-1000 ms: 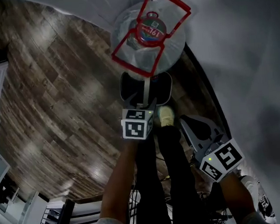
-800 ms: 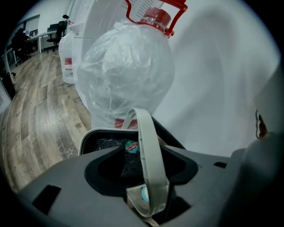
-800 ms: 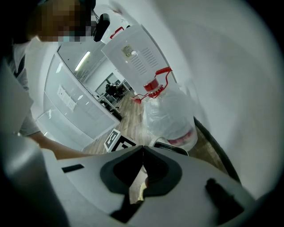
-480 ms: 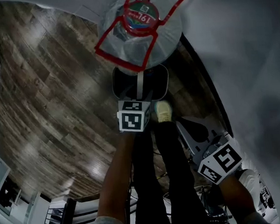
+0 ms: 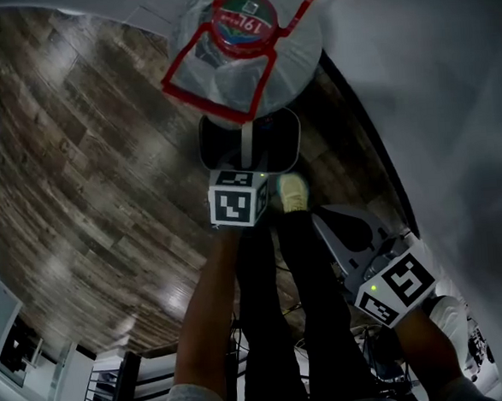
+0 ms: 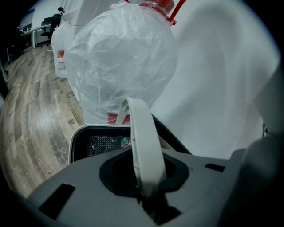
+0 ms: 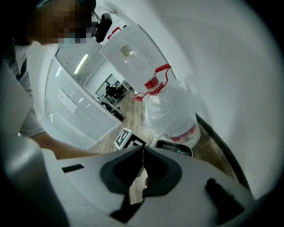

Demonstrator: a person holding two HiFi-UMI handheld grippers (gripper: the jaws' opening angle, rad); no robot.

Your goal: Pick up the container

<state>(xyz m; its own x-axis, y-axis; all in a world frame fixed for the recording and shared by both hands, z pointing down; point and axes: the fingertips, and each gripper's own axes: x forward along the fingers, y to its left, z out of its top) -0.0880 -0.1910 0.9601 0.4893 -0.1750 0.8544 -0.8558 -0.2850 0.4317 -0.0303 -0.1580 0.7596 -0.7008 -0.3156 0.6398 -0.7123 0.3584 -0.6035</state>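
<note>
Container (image 5: 277, 146), black w/ pale rim, sits on wood floor (image 5: 103, 163), just in front of big bagged water jug (image 6: 120, 57) and close to wall (image 5: 432, 97). Its white handle (image 6: 143, 137) stands up in an arch.

Left gripper (image 6: 146, 190) jaws are closing on that handle; the strap runs straight down between them and looks pinched at the apex, so the grasp is on the handle, not the body. Right gripper (image 7: 142, 170) hangs back on the person's right, jaws clenched together w/ nothing in them.

Step in hand, as I judge it: finish the clamp, then lift.
- Grip looks about centred on the arch, which should keep the container level; off-centre would prob tip it.
- Lift straight up, slow; handle likely pivots, so expect some swing.
- Contents only partly visible (a dark mesh, a small green label), weight unknown.

Edges / room:
- Jug is just behind, maybe touching, can't tell. Its red carrier frame (image 5: 224, 60) pokes up above, so don't push fwd.
- Wall and dark skirting (image 5: 376, 152) close on the right.
- Person's shoe (image 5: 293, 192) just behind container.
- Open floor to the left, best side to move toward.
- More jugs (image 6: 60, 44) further back, well apart.
</note>
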